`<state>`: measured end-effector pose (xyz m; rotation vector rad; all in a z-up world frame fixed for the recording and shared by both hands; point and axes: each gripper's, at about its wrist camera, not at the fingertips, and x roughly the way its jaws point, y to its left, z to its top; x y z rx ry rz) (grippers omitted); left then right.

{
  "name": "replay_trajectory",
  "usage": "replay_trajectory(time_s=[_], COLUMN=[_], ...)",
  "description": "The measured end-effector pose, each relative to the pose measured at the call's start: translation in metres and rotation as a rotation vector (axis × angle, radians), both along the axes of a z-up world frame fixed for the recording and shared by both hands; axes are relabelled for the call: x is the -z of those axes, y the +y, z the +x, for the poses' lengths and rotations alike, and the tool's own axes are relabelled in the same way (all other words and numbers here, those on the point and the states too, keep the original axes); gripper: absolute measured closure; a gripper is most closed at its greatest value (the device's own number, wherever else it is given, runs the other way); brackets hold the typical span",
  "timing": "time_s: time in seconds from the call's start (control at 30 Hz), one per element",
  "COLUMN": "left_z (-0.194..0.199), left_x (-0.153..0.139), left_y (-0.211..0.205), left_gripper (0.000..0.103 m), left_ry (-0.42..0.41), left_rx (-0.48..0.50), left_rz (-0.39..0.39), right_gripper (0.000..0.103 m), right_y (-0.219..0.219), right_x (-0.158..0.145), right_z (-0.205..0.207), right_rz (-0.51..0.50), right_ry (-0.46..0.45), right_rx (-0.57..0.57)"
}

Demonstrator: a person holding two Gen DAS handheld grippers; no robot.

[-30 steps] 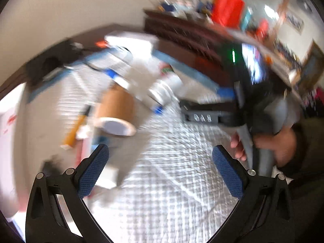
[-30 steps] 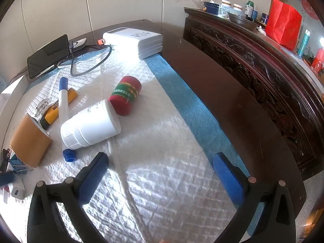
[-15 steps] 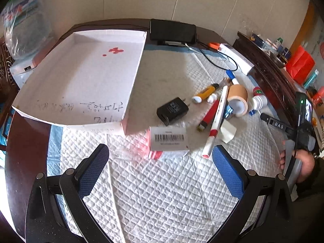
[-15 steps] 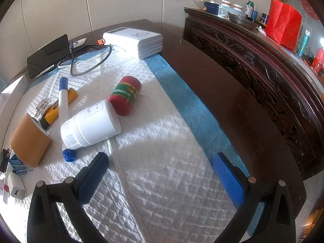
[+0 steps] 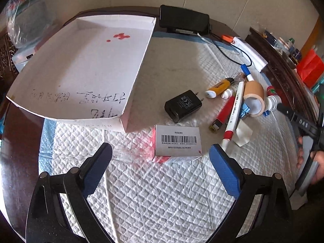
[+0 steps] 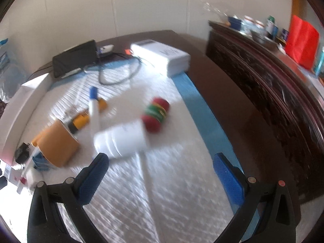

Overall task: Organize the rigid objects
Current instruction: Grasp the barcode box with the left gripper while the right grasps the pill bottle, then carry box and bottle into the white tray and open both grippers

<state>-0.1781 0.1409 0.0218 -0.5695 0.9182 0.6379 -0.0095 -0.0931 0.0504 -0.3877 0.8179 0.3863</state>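
Note:
My left gripper (image 5: 161,165) is open and empty above the quilted mat, just short of a small barcode box (image 5: 177,140). Beyond it lie a black charger (image 5: 183,105), a red lighter (image 5: 222,114), a white marker (image 5: 232,111), a yellow highlighter (image 5: 218,87) and a tan tape roll (image 5: 254,95). A shallow white cardboard tray (image 5: 81,66) lies to the left. My right gripper (image 6: 161,173) is open and empty, close to a white bottle (image 6: 123,139) and a red can (image 6: 156,113); the tape roll (image 6: 56,143) is at its left.
A black phone on a stand (image 5: 184,21) and a white power bank (image 6: 162,57) with a cable stand at the table's back. A carved dark wood cabinet (image 6: 273,93) runs along the right. The right hand and its gripper handle (image 5: 305,141) show at the left view's right edge.
The left view swung left from a blur onto the tray and clutter, then closed in a little. The right gripper, still before, now moves forward and left toward the white bottle, blurring its view.

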Motion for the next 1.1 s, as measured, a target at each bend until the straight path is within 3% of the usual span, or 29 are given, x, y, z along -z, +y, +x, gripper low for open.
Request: replay_trajectory(time_s=[0.17,0.37,0.47,0.5,0.6,0.77,0.9,1.1], left_z=[0.005,0.008,0.009,0.01,0.008,0.0,-0.008,-0.023], left_x=[0.003,0.011,0.012,0.012,0.012,0.0,-0.037,-0.144], left_y=[0.001,0.005,0.004,0.005,0.004,0.002,0.001,0.02], left_gripper=[0.011,0.023,0.045,0.051,0.051,0.053,0.052,0.052], left_ry=[-0.004,-0.005,0.0,-0.001,-0.004,-0.026,-0.067,-0.164], left_rx=[0.008,0.003,0.006,0.009,0.012,0.003,0.014,-0.063], left_rz=[-0.009,-0.036,-0.025,-0.027,-0.02,0.01,0.103,0.299], right_gripper=[0.003,0.02,0.03,0.042,0.042,0.042,0.042,0.042], right_y=[0.02,0.032,0.032,0.032,0.036,0.032,0.03,0.038], right_x=[0.003,0.016,0.015,0.014,0.014,-0.003,-0.044,-0.122], right_z=[0.003,0.01,0.01,0.009,0.006,-0.005,-0.021,-0.051], right_rz=[-0.016,-0.051,-0.028,-0.02,-0.038,0.02,0.103,0.264], right_ry=[0.016,0.062,0.075,0.08,0.078,0.065,0.003,-0.108], right_rx=[-0.073,-0.105,-0.12,-0.137,-0.165,-0.179,-0.216,-0.287])
